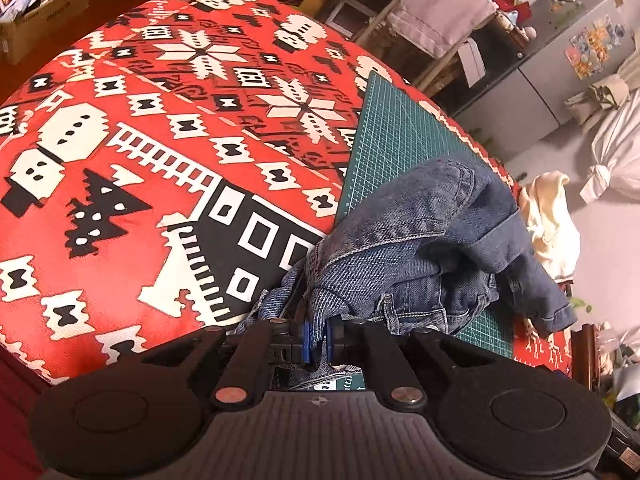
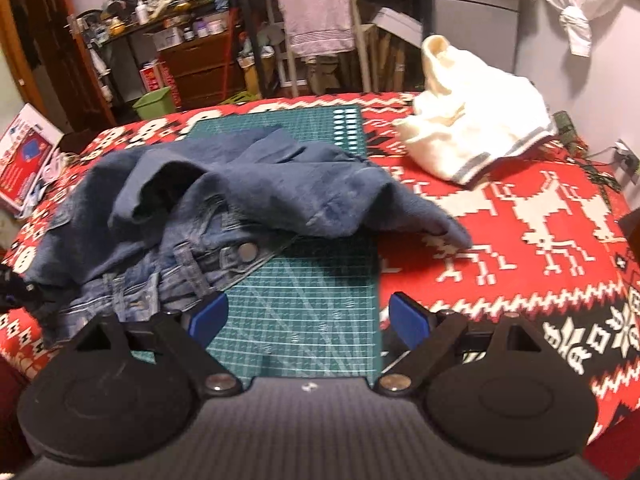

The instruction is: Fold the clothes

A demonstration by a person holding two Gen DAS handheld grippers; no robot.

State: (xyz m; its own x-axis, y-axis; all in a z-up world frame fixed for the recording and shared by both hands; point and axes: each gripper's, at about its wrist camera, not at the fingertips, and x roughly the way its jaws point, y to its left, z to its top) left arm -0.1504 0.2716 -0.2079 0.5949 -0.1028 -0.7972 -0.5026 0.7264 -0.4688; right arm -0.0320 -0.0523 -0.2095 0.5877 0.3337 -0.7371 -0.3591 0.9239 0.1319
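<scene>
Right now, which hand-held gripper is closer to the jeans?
Left. The left hand-held gripper is shut on the jeans at the waistband. The right hand-held gripper is open over the cutting mat, beside them.

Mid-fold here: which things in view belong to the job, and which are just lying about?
Job:
denim jeans, pinched in the left gripper
right gripper, open
cream sweater
cutting mat

Lying about:
patterned red cloth
towel
green bin
</scene>
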